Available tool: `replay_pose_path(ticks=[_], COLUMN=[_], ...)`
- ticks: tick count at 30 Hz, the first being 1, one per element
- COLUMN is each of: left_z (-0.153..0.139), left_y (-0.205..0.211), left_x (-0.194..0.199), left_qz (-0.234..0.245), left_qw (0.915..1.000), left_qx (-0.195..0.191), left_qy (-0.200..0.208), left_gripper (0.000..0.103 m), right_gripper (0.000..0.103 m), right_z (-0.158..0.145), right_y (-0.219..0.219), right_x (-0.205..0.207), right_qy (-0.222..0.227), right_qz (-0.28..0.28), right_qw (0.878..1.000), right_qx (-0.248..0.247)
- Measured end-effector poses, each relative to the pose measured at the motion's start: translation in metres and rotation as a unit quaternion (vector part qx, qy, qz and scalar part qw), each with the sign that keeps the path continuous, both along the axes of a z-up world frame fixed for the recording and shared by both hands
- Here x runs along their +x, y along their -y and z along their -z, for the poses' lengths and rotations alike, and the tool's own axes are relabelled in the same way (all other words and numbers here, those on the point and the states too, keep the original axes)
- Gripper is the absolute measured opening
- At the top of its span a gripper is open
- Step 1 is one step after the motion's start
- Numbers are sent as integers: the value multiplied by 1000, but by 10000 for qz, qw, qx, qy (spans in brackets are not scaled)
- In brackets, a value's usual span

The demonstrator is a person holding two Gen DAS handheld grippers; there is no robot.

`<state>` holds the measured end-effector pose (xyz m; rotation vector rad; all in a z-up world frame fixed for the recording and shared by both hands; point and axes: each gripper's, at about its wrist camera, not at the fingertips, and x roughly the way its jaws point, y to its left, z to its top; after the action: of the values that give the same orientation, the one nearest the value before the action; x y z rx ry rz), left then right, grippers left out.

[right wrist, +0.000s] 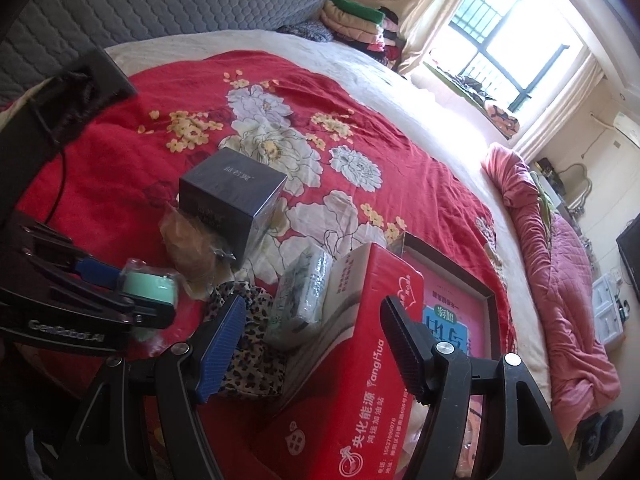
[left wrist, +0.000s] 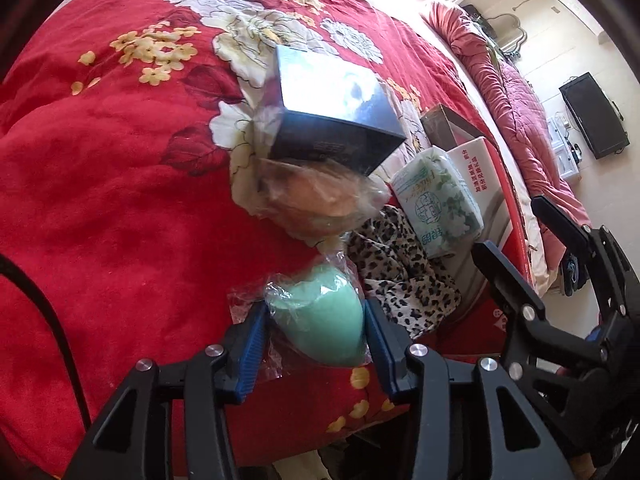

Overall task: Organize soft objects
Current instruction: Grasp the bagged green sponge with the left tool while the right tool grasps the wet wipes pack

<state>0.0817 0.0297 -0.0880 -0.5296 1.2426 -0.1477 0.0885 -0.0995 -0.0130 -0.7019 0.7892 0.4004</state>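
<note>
A mint-green soft sponge (left wrist: 318,334) in clear plastic wrap sits between the blue pads of my left gripper (left wrist: 316,309), which is shut on it just above the red floral blanket (left wrist: 120,208). The right wrist view shows the same sponge (right wrist: 150,286) held at the left. Beyond it lie a brown soft item in a clear bag (left wrist: 316,200), a leopard-print cloth (left wrist: 400,280) and a green-patterned tissue pack (left wrist: 440,200). My right gripper (right wrist: 312,308) stands open over the leopard cloth (right wrist: 248,352) and the red carton (right wrist: 352,380), holding nothing.
A dark shiny box (left wrist: 336,120) stands on the blanket behind the bagged item. Right of the red carton lies a framed flat box (right wrist: 460,292). A pink quilt (right wrist: 560,300) runs along the bed's right edge. A black cable (left wrist: 48,320) crosses the blanket at left.
</note>
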Motion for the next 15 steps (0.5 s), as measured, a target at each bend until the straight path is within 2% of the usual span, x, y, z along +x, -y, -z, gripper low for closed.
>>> replay_pose_path(ticks=[5, 7, 14, 15], left_z=[-2, 0, 1, 1], left_y=[-22, -29, -37, -37], left_x=[-6, -6, -2, -2], left_qz=[-156, -243, -313, -307], left_qw=[9998, 9997, 9994, 9994], left_qx=[31, -23, -113, -110], left_qy=[74, 70, 126, 131], left_gripper=[48, 48, 48, 48], right_gripper=[71, 65, 59, 50], right_z=[25, 34, 55, 58], right_y=[-26, -33, -47, -49], right_x=[8, 13, 25, 28], right_qy=[-25, -30, -156, -274], right_qz=[-6, 13, 184, 233], right_qw=[9959, 9926, 9850, 9848], right_qx=[-905, -1213, -1706, -1700])
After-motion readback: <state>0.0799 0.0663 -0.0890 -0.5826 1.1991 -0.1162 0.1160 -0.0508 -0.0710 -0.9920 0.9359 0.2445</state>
